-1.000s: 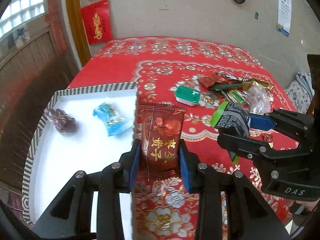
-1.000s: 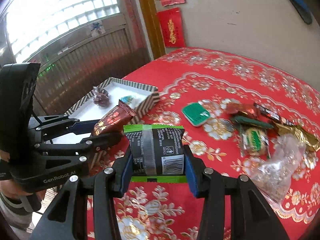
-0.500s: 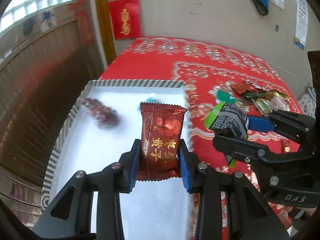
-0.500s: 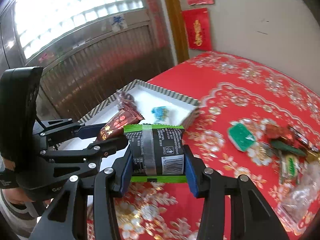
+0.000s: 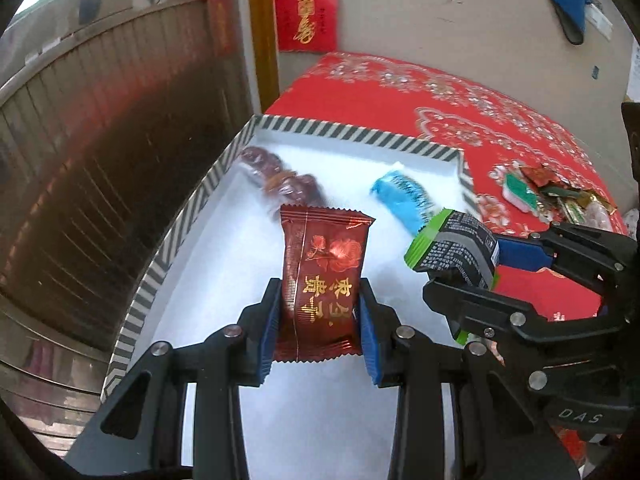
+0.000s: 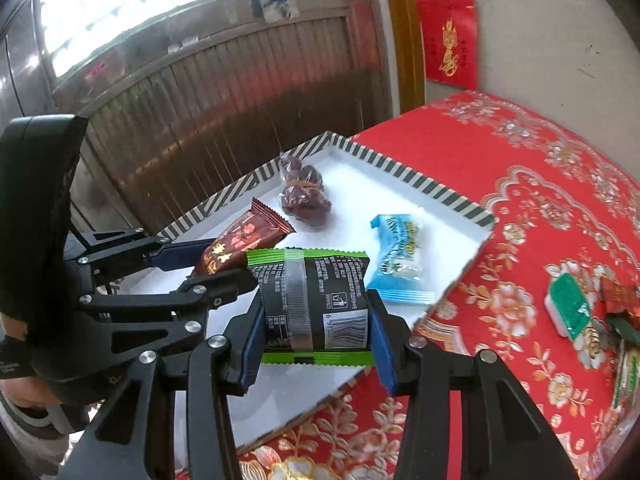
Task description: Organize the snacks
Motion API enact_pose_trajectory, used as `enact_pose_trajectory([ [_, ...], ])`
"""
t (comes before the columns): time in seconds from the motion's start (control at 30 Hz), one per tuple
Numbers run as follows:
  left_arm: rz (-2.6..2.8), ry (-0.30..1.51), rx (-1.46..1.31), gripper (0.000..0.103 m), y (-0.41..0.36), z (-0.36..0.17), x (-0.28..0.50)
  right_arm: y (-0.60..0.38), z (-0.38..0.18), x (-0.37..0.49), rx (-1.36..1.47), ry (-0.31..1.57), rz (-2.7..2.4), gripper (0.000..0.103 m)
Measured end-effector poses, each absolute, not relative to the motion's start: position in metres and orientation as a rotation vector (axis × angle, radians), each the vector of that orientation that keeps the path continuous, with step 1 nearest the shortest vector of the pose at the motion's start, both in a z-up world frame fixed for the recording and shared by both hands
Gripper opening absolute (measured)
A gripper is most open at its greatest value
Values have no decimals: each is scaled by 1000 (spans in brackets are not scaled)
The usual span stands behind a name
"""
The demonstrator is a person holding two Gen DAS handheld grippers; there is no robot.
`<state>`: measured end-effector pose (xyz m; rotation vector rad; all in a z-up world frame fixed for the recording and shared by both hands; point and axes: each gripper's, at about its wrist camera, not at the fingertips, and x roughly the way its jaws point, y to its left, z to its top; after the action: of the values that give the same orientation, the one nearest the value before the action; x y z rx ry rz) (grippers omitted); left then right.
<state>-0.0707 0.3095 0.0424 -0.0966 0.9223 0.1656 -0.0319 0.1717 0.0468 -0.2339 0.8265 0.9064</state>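
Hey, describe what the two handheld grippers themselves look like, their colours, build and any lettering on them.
Both are matte black plastic linkage frames with silver rivets at the pivots. Each finger ends in a blue ribbed pad. The left gripper is seen side-on from the right camera, with faint white lettering low on its body. The right gripper carries white "DAS" lettering on its body in the left camera's view. No cables are visible.

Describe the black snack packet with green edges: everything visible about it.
The black packet with green edges is a small glossy pillow wrapper with crimped green end seals, a back seam down its middle, fine white print and a barcode. It is clamped at its sides between the blue pads of the right gripper, seals top and bottom, held in the air over the white tray, touching nothing else.
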Motion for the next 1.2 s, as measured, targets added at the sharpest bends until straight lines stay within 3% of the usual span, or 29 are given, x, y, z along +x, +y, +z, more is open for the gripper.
enact_pose_trajectory([
  [0.73, 273, 1052, -73, 40, 325, 12, -63, 203, 23, -31, -364, 869, 859, 50],
  [0.8, 277, 1055, -114, 45, 331, 11, -65, 200, 25, -32, -358, 864, 853, 61],
  [0.87, 273, 1052, -157, 62, 335, 10, -67, 196, 29, -34, -351, 846, 850, 66],
  [1.2, 289, 952, -139, 83, 305, 41, -80, 153, 50, -43, -231, 796, 853, 70],
])
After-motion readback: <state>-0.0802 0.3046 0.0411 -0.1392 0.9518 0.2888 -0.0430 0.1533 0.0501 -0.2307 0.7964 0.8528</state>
